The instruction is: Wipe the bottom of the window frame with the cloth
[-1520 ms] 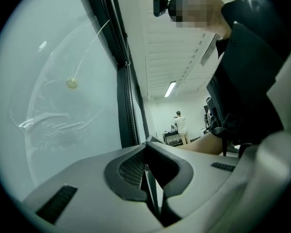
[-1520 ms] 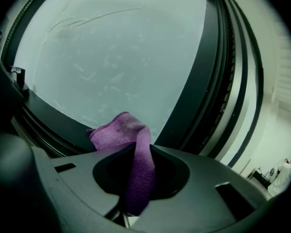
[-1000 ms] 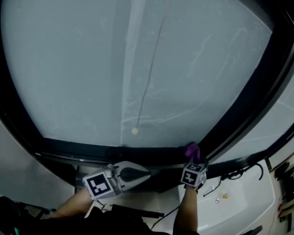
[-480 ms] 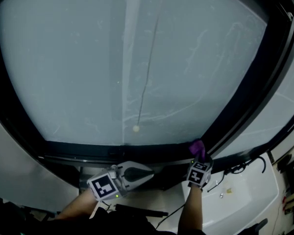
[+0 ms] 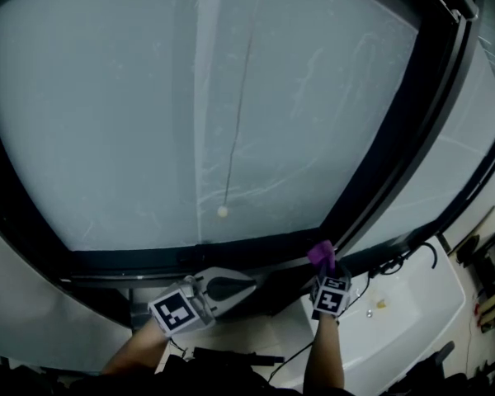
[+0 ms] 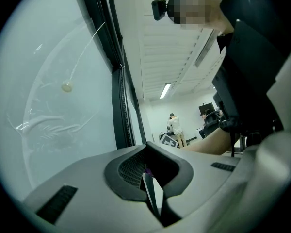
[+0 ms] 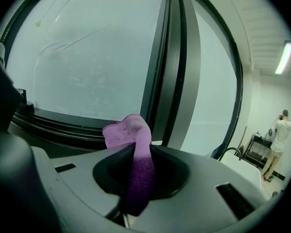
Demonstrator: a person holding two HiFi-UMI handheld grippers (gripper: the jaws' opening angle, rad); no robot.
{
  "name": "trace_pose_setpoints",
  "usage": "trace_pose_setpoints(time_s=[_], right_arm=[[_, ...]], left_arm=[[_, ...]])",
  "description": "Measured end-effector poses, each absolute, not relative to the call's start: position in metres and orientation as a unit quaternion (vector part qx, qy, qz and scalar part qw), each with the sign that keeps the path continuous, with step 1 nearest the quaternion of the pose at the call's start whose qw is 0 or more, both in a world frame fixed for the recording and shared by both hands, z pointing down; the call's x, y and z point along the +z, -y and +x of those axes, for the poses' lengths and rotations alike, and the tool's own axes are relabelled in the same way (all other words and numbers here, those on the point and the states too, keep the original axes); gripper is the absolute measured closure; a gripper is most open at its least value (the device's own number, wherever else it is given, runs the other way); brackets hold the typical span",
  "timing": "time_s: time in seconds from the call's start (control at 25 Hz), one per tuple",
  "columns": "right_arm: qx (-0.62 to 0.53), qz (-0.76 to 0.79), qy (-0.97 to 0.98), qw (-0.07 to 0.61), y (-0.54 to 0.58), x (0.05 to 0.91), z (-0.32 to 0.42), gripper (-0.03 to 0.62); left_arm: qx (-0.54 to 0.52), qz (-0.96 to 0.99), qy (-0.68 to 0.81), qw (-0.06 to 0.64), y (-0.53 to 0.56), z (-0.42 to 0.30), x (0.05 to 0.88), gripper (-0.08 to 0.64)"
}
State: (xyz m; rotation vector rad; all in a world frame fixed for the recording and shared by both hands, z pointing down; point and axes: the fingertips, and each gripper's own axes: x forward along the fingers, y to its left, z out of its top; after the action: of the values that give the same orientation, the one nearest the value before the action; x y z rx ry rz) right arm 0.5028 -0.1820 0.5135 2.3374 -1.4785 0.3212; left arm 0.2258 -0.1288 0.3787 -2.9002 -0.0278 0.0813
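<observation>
Window fills the background: frosted glass (image 5: 148,97) in a dark frame (image 5: 190,258); right gripper (image 5: 323,271) is clamped on a purple cloth (image 5: 321,254), cloth end sticking up past the tips; cloth sits at the frame's bottom edge, at the right corner, just beside the upright bar (image 5: 388,147); can't tell if it touches the frame; left gripper (image 5: 246,285) has its jaws pressed together, held just below the bottom edge near its middle, apart from the cloth, tips pointing toward the right gripper; cord bead (image 5: 222,211) hangs against the glass above the bottom edge; white counter (image 5: 412,304) with a black cable at lower right
</observation>
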Motion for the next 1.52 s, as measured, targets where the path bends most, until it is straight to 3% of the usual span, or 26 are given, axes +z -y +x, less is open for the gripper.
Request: trace_pose_setpoints(time_s=[0.52, 1.08, 1.32, 1.52], right_arm=[[0.11, 0.802, 0.586, 0.024, 0.104, 0.468, 0.392, 0.523], [0.05, 0.806, 0.589, -0.027, 0.038, 0.438, 0.347, 0.528], [0.033, 0.803, 0.594, -0.039, 0.018, 0.43, 0.358, 0.529], [0.045, 0.801, 0.596, -0.041, 0.009, 0.431, 0.378, 0.529]], left_arm=[[0.055, -0.99, 0.031, 0.123, 0.121, 0.217, 0.37, 0.568], [0.093, -0.987, -0.012, 0.128, 0.112, 0.193, 0.371, 0.568], [0.115, -0.992, -0.03, 0.046, 0.103, 0.189, 0.368, 0.568], [0.137, -0.989, -0.048, 0.04, 0.103, 0.204, 0.368, 0.568]])
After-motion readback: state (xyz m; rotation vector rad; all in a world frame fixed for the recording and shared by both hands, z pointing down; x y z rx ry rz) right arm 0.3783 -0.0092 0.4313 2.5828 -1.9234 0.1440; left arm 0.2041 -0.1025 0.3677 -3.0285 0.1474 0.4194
